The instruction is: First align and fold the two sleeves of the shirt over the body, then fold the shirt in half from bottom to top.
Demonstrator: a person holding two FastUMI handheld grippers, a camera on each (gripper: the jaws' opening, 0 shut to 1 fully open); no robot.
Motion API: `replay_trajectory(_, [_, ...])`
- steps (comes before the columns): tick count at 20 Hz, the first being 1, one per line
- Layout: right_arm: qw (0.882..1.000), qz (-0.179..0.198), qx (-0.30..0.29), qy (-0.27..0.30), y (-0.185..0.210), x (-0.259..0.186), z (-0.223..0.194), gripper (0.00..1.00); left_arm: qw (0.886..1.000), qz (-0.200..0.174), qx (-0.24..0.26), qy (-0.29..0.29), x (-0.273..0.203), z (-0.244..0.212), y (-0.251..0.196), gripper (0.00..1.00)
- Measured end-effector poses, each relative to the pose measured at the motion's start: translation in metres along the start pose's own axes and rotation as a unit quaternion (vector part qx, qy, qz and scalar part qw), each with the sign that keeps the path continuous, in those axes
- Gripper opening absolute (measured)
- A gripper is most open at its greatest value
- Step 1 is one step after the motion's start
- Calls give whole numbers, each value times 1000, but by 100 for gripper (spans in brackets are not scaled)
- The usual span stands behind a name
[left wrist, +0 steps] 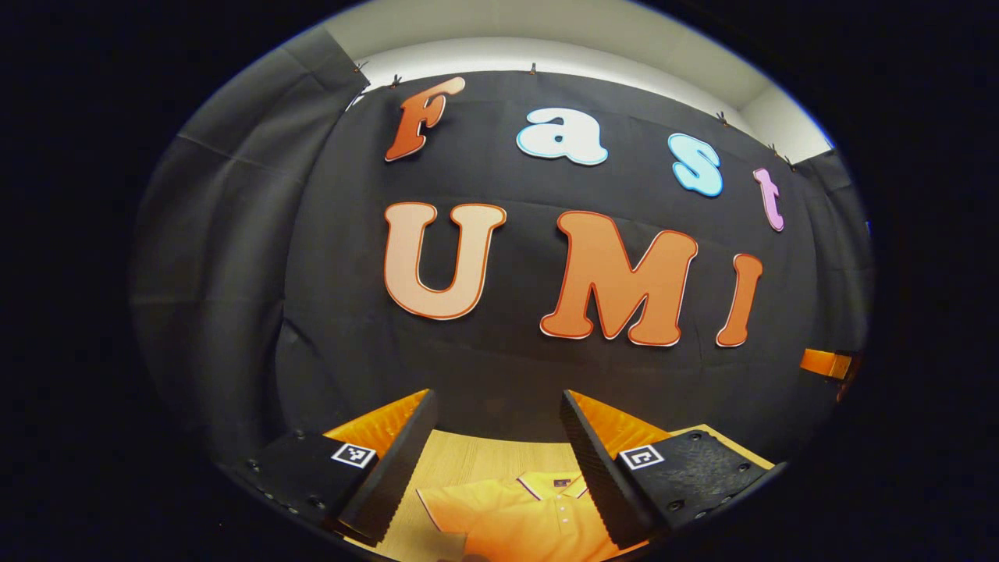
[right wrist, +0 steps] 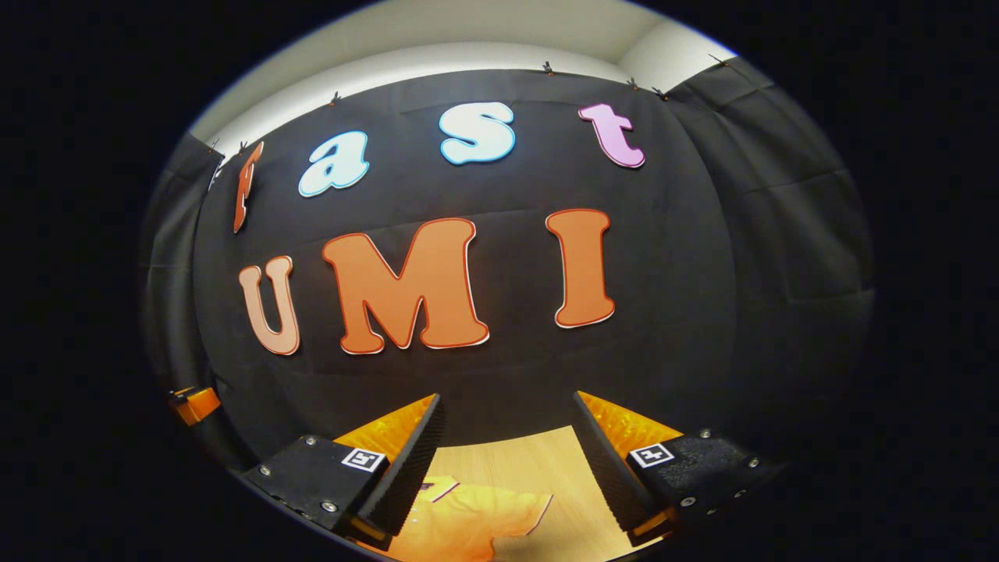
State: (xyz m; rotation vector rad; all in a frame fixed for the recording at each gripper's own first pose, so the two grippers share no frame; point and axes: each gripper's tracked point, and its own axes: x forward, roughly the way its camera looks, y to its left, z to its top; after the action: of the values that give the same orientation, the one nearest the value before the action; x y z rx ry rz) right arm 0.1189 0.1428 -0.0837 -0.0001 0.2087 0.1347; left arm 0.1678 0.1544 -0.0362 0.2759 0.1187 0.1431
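- Two tongs in play, both raised above the worktop (left wrist: 484, 460) and aimed mostly at the booth wall; neither is in contact w/ the garment.
- Left tongs (left wrist: 495, 460): fingers spread wide, nothing between them. Empty.
- Right tongs (right wrist: 507, 464): fingers likewise wide apart, nothing held.
- Task item: one orange polo shirt (left wrist: 523, 519), lying flat on the worktop. In the left gripper view it sits below and between the left tongs' fingers, collar (left wrist: 558, 488) end toward the wall, button placket visible just below the collar.
- A sleeve (left wrist: 449, 507) lies out to one side of the collar in the left gripper view; in the right gripper view the opposite sleeve (right wrist: 519, 511) extends away from the body, its trimmed cuff edge flat on the wood. Neither visible sleeve is folded over the body.
- Progress, as judged: nil or near nil. Sleeve folds not done; bottom-to-top fold not done. Hem and lower body are cut off by the view edge, so their condition cannot be told.
- Remaining, as judged: descend to each sleeve, pinch, carry inward over the chest, align; then take the hem up to the collar.
- Containers: none seen on the worktop near the shirt; nothing to report re contents.
- Note: a small orange piece at the edge of each view, beside the wall cloth, looks like part of the other tongs; too small to confirm.
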Motion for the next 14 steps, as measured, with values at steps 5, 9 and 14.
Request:
replay_trajectory(5, [997,-4,33,64,0,28,-24,98,1000,-4,16,-1,6,-4,13,98])
replay_trajectory(9, [989,-5,25,148,-10,66,-59,98,1000,-5,28,2,5,-9,21,98])
replay_trajectory(14, [957,-45,27,287,-33,112,-139,98,1000,3,25,7,6,-15,33,98])
